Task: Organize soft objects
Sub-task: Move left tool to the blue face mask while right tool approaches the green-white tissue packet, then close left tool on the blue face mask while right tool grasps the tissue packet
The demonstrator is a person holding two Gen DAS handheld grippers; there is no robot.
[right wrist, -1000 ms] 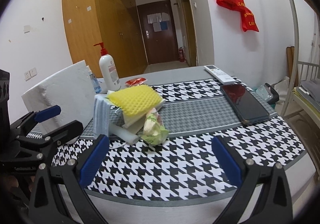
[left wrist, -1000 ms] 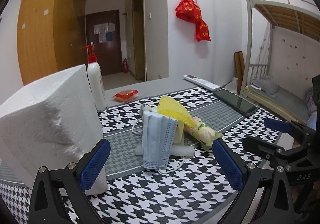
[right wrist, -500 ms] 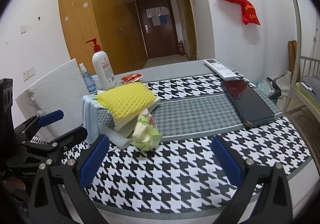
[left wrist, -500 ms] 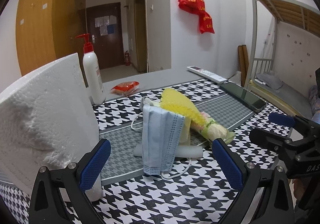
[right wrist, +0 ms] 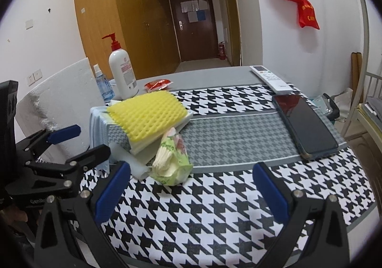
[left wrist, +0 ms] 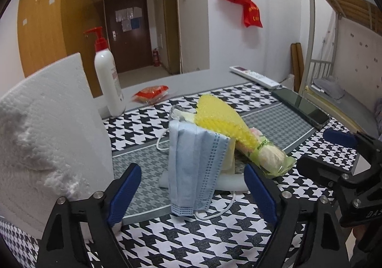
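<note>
On the houndstooth tablecloth (right wrist: 214, 208), a small heap of soft things sits with the yellow sponge (right wrist: 146, 118) on top as its landmark. Draped down the near side of the heap, below the sponge, hangs a light-blue face mask (left wrist: 194, 167), its white ear loops trailing onto the cloth. Under the sponge lie white foam pieces (left wrist: 229, 179), and leaning against the sponge's right edge is a green-wrapped pack of cotton swabs (right wrist: 170, 160). Left of the sponge stands a big white foam block (left wrist: 47, 139); behind it a pump bottle with a red nozzle (right wrist: 121, 69) and a red packet (left wrist: 151, 96). Well to the sponge's right lie a dark phone (right wrist: 305, 127) and a white remote control (right wrist: 271, 78).

Left gripper (left wrist: 192, 194) hovers just in front of the mask, jaws spread wide, holding nothing. Right gripper (right wrist: 191, 191) hangs low over the cloth, near the swab pack, jaws equally wide and empty.
</note>
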